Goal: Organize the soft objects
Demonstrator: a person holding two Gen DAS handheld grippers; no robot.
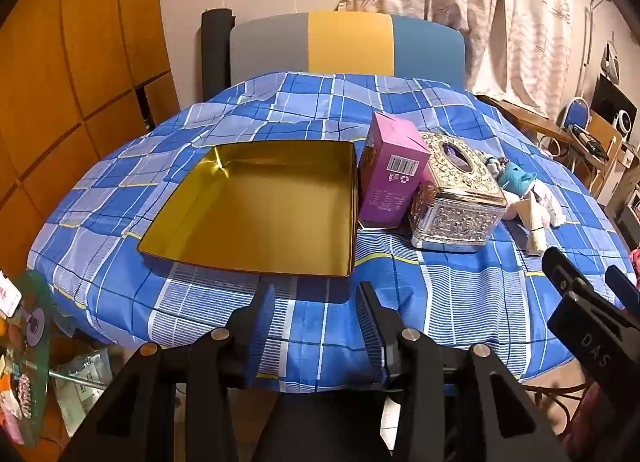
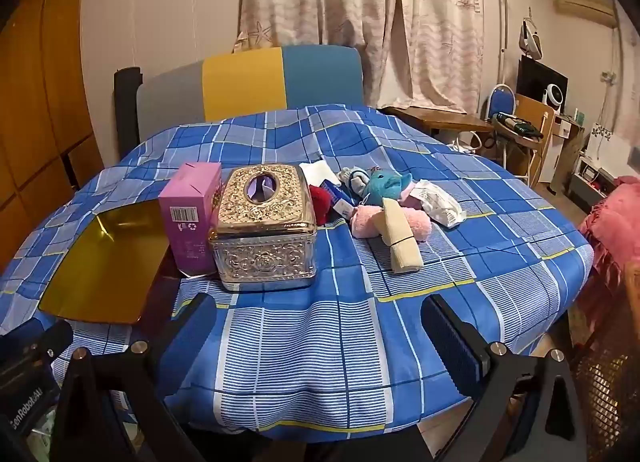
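Observation:
A pile of soft things lies right of the middle of the table: a teal plush toy [image 2: 386, 185], a pink towel [image 2: 394, 224], a beige rolled cloth [image 2: 400, 240], a white packet [image 2: 438, 202], a red fuzzy item [image 2: 319, 202] and a grey sock [image 2: 354, 178]. The teal toy [image 1: 516, 178] also shows in the left wrist view. An empty gold tin tray [image 1: 256, 218] sits at the left [image 2: 104, 262]. My left gripper [image 1: 316, 322] is open and empty at the near table edge, in front of the tray. My right gripper [image 2: 320, 326] is open wide and empty, short of the pile.
A pink carton [image 2: 192, 214] and an ornate silver tissue box [image 2: 264, 226] stand between the tray and the pile. The table has a blue checked cloth [image 2: 360, 342]. A chair [image 2: 248, 82] stands behind. Clutter and a pink fabric [image 2: 616, 230] lie to the right.

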